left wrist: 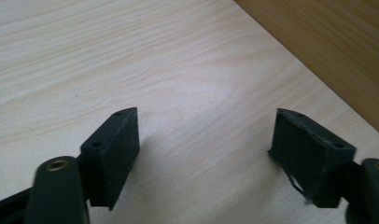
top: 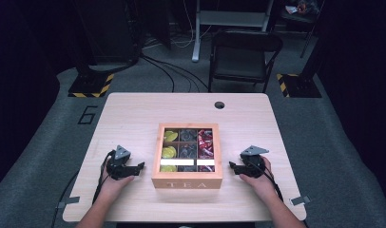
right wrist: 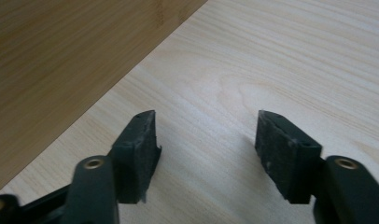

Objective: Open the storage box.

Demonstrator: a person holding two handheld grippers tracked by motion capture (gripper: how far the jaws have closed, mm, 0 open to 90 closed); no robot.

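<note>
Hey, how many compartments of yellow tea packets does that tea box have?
3, in the left column of the tea box: back, middle and front. A white strip on the lid crosses the front one, so part of it is hidden.

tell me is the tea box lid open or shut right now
Shut, as far as the high view shows: the tea box has its windowed lid lying flat on top, with the tea packets seen through the pane.
</note>
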